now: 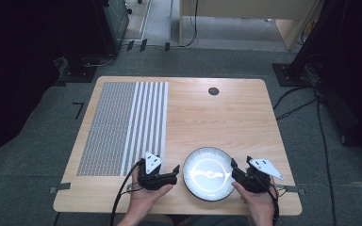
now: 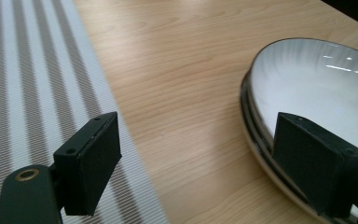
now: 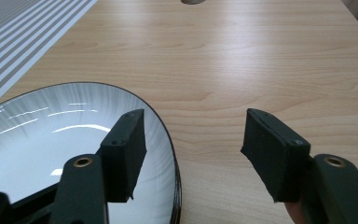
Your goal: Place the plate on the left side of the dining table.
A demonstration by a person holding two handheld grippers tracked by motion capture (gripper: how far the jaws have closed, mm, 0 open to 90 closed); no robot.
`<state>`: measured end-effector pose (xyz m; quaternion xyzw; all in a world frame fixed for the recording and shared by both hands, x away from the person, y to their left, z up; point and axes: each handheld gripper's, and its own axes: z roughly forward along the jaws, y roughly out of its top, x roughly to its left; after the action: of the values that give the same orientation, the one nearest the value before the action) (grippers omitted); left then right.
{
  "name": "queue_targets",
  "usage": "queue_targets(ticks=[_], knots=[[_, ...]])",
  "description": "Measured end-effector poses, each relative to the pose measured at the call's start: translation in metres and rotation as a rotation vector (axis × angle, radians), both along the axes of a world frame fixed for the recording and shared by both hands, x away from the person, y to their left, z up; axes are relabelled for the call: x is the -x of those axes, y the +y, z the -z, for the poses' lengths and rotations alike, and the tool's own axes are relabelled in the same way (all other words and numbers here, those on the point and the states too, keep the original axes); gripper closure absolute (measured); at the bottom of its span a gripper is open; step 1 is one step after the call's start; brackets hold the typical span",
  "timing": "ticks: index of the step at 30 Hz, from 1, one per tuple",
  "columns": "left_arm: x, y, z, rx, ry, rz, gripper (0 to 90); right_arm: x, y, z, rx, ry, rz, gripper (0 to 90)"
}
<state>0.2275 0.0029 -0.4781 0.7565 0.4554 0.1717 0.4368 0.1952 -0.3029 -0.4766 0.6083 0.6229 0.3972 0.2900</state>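
White and glossy with a thin dark rim, the plate (image 1: 209, 174) lay flat on the table (image 1: 226, 117) close to its near edge, right of centre, squarely between the two grippers. The right gripper (image 1: 236, 170) was the nearer one: in the right gripper view one of its fingers (image 3: 123, 154) hung above the plate's (image 3: 65, 154) inner slope while the other stood outside over bare wood, so the rim ran up between them. Those fingers were spread, with a clear gap and no pad pressing on the rim; I could not tell whether the inner finger brushed the glaze. The left gripper (image 1: 174, 173) sat just off the plate's opposite side, beside the near right corner of the striped placemat (image 1: 122, 127). Its fingers were spread wide too, one (image 2: 91, 161) over the placemat's (image 2: 32, 93) edge and the other in front of the plate's (image 2: 317, 79) rim, with only wood between them. Being round, the plate offered no long axis; what mattered, in my judgement, was that its rim already lay inside the right fingers' gap, so they needed only to close, whereas the left gripper would have to slide toward the plate first.
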Motion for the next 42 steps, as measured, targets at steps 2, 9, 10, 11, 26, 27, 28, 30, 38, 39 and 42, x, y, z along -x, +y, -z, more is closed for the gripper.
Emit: queue_targets(ticks=[2, 9, 10, 11, 26, 27, 28, 30, 38, 39, 42], knots=[[0.000, -0.004, 0.000, -0.002, -0.002, 0.005, 17.1, 0.000, 0.001, 0.000, 0.004, 0.004, -0.004, 43.7], [0.000, -0.022, 0.000, 0.021, 0.005, 0.043, 23.4, 0.001, 0.002, 0.002, -0.051, -0.007, -0.023, 55.7], [0.001, -0.025, 0.000, 0.024, 0.005, 0.049, 24.0, 0.002, 0.002, 0.002, -0.062, -0.014, -0.020, 57.7], [0.001, -0.026, 0.000, 0.022, 0.004, 0.056, 24.8, 0.002, 0.002, 0.003, -0.070, -0.017, -0.022, 59.0], [0.009, -0.042, 0.009, 0.015, 0.019, 0.101, 49.1, 0.002, 0.008, 0.009, -0.117, 0.070, -0.071, 80.5], [0.009, -0.042, 0.009, 0.015, 0.019, 0.101, 51.1, 0.002, 0.008, 0.009, -0.117, 0.070, -0.071, 80.5], [0.008, -0.042, 0.009, 0.012, 0.020, 0.101, 51.1, 0.001, 0.007, 0.009, -0.122, 0.075, -0.077, 80.7], [0.007, -0.040, 0.009, 0.016, 0.022, 0.106, 52.5, 0.001, 0.008, 0.010, -0.122, 0.084, -0.078, 78.7], [0.007, -0.038, 0.008, 0.012, 0.011, 0.104, 59.6, 0.003, 0.000, 0.008, -0.121, 0.037, -0.015, 78.0], [0.007, -0.037, 0.007, 0.013, 0.009, 0.104, 61.3, 0.003, -0.003, 0.008, -0.133, 0.046, -0.013, 78.1], [0.005, -0.035, 0.007, 0.013, 0.011, 0.106, 65.6, 0.002, -0.007, 0.011, -0.178, 0.087, -0.024, 78.1]])
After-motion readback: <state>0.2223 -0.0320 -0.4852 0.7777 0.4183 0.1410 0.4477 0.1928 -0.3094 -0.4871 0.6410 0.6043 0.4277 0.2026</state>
